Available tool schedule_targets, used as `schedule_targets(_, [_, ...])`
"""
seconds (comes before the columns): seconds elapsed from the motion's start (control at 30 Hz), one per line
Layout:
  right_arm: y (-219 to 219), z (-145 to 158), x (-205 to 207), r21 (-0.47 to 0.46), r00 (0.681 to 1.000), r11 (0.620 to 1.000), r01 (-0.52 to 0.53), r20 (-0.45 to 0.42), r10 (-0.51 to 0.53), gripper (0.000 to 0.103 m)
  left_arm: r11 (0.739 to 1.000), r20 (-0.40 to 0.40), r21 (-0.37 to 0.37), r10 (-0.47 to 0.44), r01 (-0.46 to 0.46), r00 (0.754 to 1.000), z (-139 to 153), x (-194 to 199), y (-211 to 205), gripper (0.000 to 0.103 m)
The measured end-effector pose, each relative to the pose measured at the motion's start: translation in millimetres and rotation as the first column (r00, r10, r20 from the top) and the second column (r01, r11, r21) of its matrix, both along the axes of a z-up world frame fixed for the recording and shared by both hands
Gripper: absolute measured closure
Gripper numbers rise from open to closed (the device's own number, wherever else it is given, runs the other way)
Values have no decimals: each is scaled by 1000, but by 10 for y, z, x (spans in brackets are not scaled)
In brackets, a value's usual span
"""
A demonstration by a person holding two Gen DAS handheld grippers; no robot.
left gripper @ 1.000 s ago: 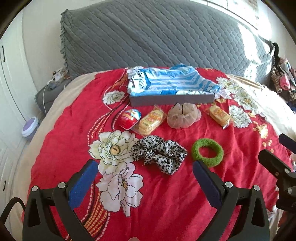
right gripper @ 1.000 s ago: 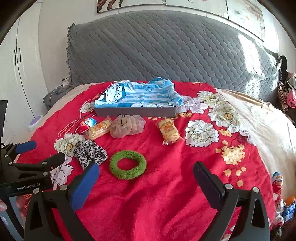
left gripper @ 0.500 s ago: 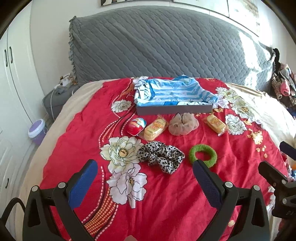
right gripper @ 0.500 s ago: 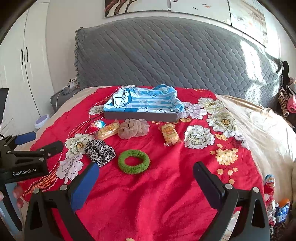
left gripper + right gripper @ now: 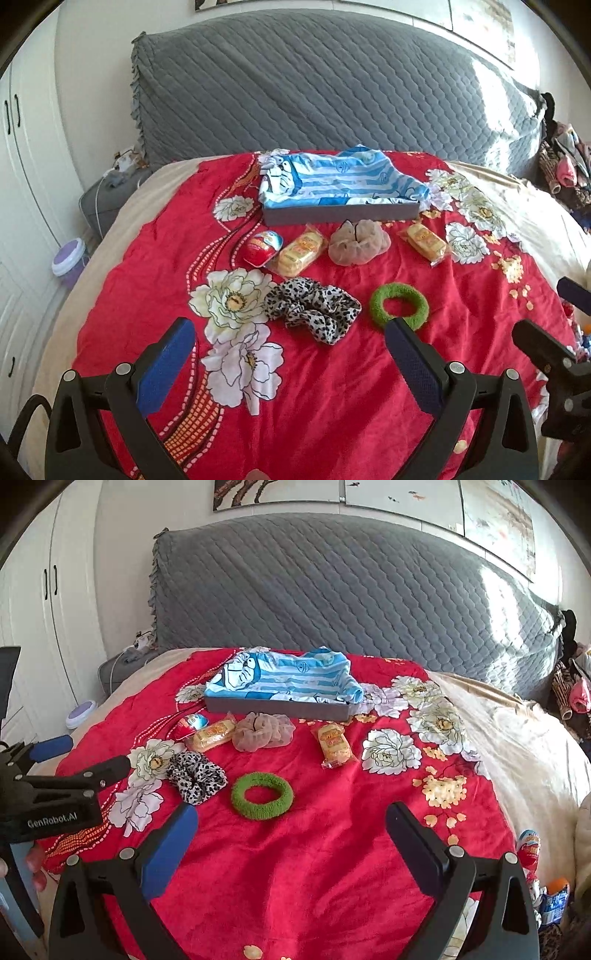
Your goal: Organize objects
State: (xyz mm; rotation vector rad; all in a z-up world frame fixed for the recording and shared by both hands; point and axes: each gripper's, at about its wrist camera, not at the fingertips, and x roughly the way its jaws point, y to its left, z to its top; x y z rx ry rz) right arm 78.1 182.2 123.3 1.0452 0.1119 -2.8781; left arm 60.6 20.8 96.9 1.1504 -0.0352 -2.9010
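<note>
On the red floral bedspread (image 5: 332, 387) lie a leopard-print scrunchie (image 5: 312, 308) (image 5: 195, 777), a green ring scrunchie (image 5: 399, 305) (image 5: 262, 795), a beige scrunchie (image 5: 358, 246) (image 5: 263, 731), two yellow snack packets (image 5: 300, 252) (image 5: 426, 240) (image 5: 334, 744) and a red egg-shaped toy (image 5: 263, 248) (image 5: 191, 725). Behind them stands a grey tray (image 5: 340, 216) (image 5: 277, 708) lined with blue striped cloth. My left gripper (image 5: 286, 332) is open, held back from the leopard scrunchie. My right gripper (image 5: 291, 816) is open, just short of the green scrunchie. Both hold nothing.
A grey quilted headboard (image 5: 314, 85) rises behind the bed. White wardrobe doors (image 5: 33, 620) and a purple-lidded tub (image 5: 68, 258) are at the left. Clothes (image 5: 565, 173) pile at the right. Small items (image 5: 532, 853) lie off the bed's right edge. A hand (image 5: 35, 860) holds the left gripper.
Both grippers have pulled back and risen from the bed, so the objects look smaller and farther away. Nothing on the bed has moved; both grippers stay open.
</note>
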Motion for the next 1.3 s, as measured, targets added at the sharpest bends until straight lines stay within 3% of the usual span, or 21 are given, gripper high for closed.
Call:
schedule_targets(0.97, [-75,-415,-593,32,997,999,36,68,-38,1,1000,86,-2,17,-17,996,-504,-405,-179,0])
schedule_targets(1.3, [-184,-615,-795,53,994,999,2,112,-8,1,999,124,41,-13,7,992,-694,-682,-212,0])
